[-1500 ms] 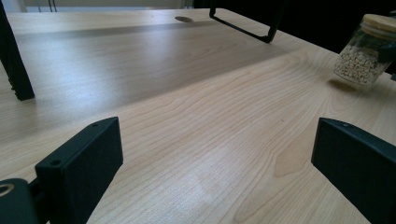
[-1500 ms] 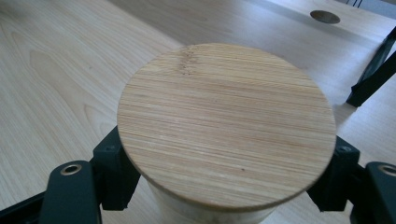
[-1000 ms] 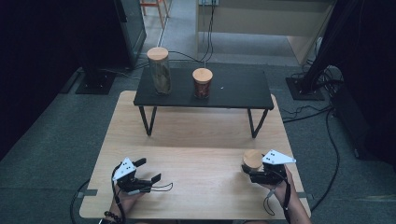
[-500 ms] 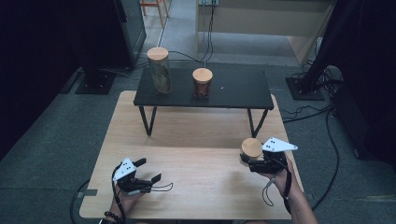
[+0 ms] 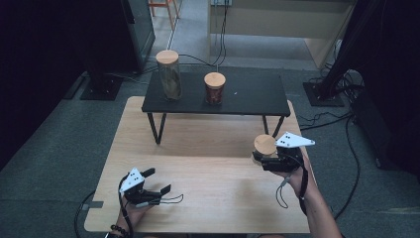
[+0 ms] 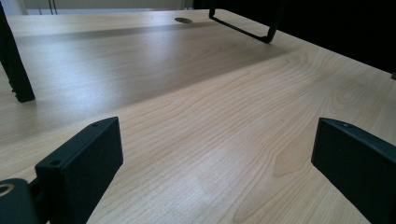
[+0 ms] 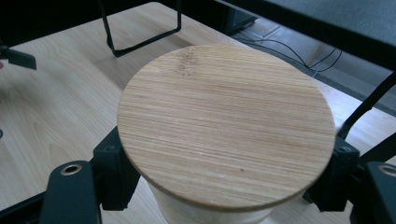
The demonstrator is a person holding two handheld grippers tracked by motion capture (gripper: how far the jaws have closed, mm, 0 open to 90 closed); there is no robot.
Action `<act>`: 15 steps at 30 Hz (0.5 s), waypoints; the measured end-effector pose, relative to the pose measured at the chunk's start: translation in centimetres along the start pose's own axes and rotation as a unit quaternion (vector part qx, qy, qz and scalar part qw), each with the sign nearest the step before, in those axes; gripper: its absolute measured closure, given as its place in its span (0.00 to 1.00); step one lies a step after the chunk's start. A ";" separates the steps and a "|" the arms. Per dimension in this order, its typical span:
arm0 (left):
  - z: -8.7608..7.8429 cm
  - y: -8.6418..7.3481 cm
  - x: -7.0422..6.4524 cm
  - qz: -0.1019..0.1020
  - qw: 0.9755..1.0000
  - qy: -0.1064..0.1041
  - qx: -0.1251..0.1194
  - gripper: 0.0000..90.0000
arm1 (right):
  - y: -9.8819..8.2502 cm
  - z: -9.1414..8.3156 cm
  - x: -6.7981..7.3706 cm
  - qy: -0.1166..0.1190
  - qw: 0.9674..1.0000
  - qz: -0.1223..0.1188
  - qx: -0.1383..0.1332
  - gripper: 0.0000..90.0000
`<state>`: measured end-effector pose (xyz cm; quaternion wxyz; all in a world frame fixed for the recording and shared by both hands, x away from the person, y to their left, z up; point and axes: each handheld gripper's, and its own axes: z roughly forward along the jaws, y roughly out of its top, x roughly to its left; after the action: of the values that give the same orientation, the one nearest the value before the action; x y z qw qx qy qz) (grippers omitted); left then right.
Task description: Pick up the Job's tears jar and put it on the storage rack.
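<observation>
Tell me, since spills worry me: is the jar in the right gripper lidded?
Lidded. A round wooden lid covers the jar held in the right gripper.

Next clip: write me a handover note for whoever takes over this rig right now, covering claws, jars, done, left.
Right claw: shut on the wooden-lidded jar, held above the wooden table near its right edge.
Left claw: open, holding nothing, low over the table's front left.
Black shelf: tall jar and short jar stand on it.
Done: third jar grasped.
Left: probably set it on the shelf beside the others, then release.
</observation>
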<state>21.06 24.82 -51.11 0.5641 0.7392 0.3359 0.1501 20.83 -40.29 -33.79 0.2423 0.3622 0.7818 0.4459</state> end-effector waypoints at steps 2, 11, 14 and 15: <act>0.0 0.0 0.0 0.000 1.000 0.000 0.000 0.02 | 0.4 0.0 -0.1 -0.001 1.000 0.000 -0.003 0.28; 0.0 0.0 0.0 0.001 1.000 0.000 -0.001 0.02 | 2.3 0.0 -0.2 -0.005 1.000 -0.007 -0.011 0.28; 0.0 0.0 0.0 0.001 1.000 -0.001 -0.001 0.02 | 2.9 0.0 -0.3 -0.006 1.000 -0.008 -0.016 0.28; 0.0 0.0 0.0 0.001 1.000 -0.001 -0.001 0.02 | 3.1 0.1 -0.3 -0.006 1.000 -0.009 -0.016 0.28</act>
<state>21.04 24.84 -51.14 0.5650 0.7391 0.3343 0.1507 22.13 -39.43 -31.12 0.2568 0.3543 0.7763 0.4537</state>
